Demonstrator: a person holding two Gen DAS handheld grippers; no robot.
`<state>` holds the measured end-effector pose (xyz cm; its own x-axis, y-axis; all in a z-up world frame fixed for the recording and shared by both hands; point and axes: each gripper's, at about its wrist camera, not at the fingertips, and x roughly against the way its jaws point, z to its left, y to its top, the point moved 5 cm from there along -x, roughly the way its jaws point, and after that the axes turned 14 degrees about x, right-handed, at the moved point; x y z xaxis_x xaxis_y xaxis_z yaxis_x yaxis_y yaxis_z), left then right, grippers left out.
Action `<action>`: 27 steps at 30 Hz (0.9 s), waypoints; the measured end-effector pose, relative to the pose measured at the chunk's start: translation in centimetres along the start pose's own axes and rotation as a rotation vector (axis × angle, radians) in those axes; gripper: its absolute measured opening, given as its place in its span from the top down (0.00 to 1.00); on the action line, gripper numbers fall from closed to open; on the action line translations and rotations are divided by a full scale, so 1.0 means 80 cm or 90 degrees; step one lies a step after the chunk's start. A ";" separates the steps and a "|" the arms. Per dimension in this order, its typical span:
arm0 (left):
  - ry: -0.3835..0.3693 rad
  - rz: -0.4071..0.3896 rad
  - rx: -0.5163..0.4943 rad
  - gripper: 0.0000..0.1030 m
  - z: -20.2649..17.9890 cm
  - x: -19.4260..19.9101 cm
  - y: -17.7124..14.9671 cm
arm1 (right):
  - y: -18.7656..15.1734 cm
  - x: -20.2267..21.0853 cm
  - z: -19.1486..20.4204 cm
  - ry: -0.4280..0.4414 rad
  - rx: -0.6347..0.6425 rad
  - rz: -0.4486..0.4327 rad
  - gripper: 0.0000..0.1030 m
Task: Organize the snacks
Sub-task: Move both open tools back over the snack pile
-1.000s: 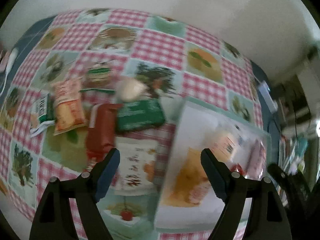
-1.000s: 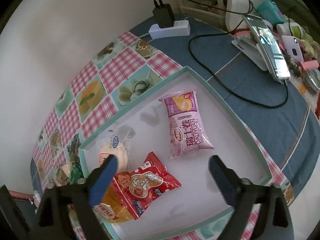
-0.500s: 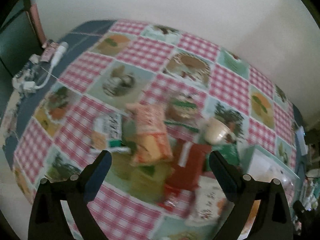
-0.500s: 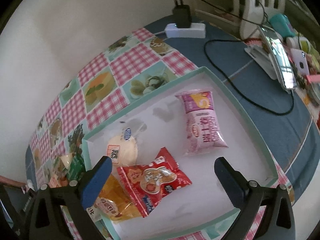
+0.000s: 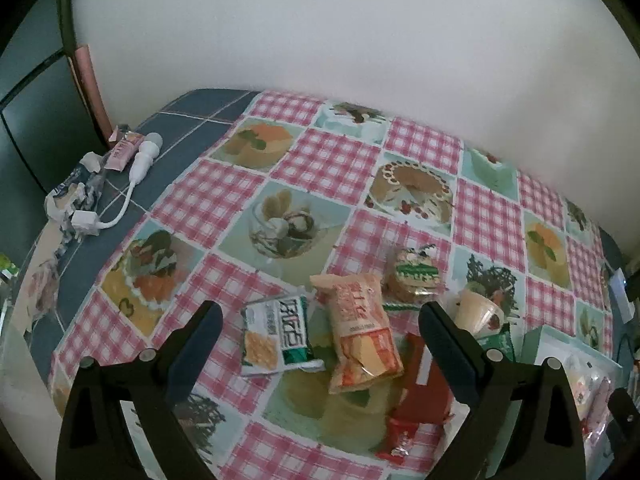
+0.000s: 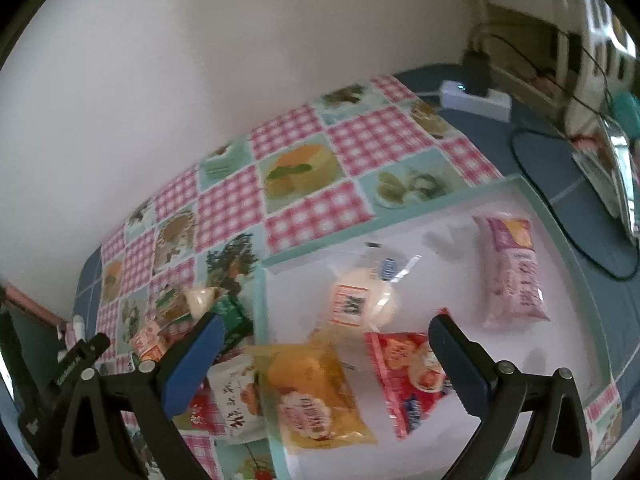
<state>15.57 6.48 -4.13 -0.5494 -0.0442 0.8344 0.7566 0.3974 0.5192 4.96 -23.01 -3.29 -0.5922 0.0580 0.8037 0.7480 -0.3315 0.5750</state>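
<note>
Swung from the tray [image 6: 568, 236] to the loose snacks, the left gripper [image 5: 320, 326] has just opened wide, empty, orange packet [image 5: 360, 336] between its fingers. Right gripper [image 6: 324, 340] gapes, empty, over the tray.

Little print is legible. The white and green crinkled snack packet [image 5: 277, 334] carries large dark characters, too blurred to read. The orange plastic snack pouch [image 5: 360, 332] shows red characters, equally unreadable. In the white tray, the pink plastic roll-cake wrapper [image 6: 514, 272] bears white characters (likewise too blurred).
</note>
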 end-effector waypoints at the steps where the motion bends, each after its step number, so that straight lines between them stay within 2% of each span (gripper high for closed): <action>1: 0.003 0.000 -0.003 0.04 0.002 -0.001 0.001 | 0.002 0.000 0.007 0.003 0.010 -0.006 0.00; 3: -0.002 0.006 -0.004 0.04 0.007 -0.003 0.003 | 0.005 0.000 0.023 0.009 0.033 -0.017 0.00; 8: -0.026 0.025 0.006 0.04 0.018 -0.013 0.011 | 0.010 -0.005 0.060 0.068 0.055 -0.040 0.00; 20: -0.083 0.070 0.031 0.05 0.036 -0.036 0.021 | 0.010 -0.028 0.142 0.162 0.137 -0.040 0.00; 25: -0.096 0.078 0.037 0.05 0.041 -0.043 0.024 | 0.009 -0.039 0.154 0.152 0.157 -0.026 0.00; 27: -0.105 0.084 0.044 0.05 0.043 -0.046 0.024 | 0.008 -0.048 0.157 0.149 0.148 -0.001 0.00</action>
<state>17.86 10.53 -6.82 -0.5022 0.1609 0.8496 0.8028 0.4519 0.3890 11.49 -11.65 -4.10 -0.6255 -0.1692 0.7617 0.7799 -0.1055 0.6170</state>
